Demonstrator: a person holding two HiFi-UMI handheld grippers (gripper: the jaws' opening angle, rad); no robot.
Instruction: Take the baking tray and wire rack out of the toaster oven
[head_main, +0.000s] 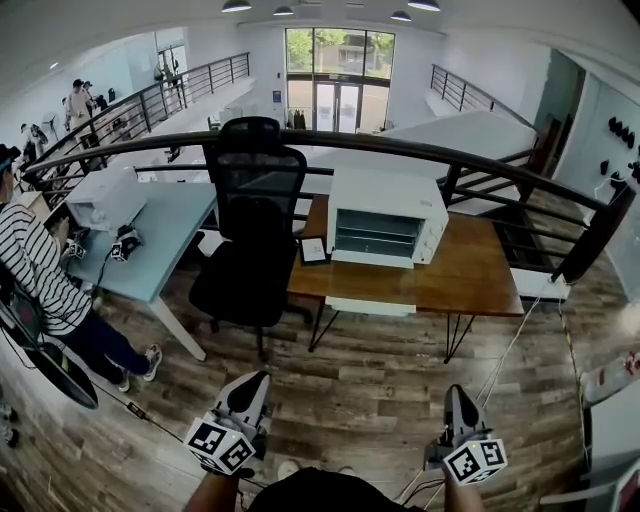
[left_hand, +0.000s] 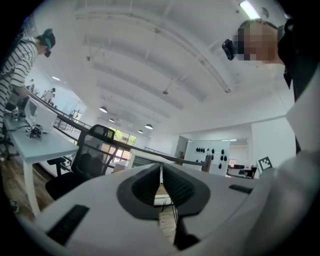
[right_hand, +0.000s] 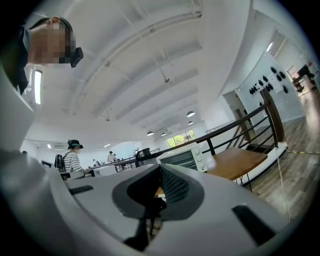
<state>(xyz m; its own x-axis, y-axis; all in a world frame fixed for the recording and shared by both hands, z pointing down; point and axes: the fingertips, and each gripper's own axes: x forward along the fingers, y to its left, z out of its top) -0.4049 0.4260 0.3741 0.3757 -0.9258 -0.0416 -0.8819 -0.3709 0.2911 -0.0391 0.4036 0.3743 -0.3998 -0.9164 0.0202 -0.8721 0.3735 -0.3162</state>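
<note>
two tongs sit low in the head view, the left gripper (head_main: 250, 382) at seven o'clock and the right gripper (head_main: 456, 396) at five o'clock. each has its jaws pressed together on nothing and points level into the room.

none of the task looks done. the toaster oven (head_main: 385, 228) sits at twelve o'clock on the wooden table (head_main: 470, 270), well apart from both tongs. the baking tray and wire rack are, as i judge, inside it: faint horizontal lines show in its front, but i cannot tell tray from rack, nor whether the door is down. the approach, the door and both pulls are all left to do.

a black office chair (head_main: 250, 230) stands at eleven o'clock, just beside the table's left end, and may crowd the left arm. a small frame (head_main: 314, 250) stands on the table at the oven's nine o'clock. a dark railing (head_main: 480, 160) runs behind. a person in a striped shirt (head_main: 35, 270) works at a pale desk (head_main: 160, 235) at nine o'clock, out of the way.
</note>
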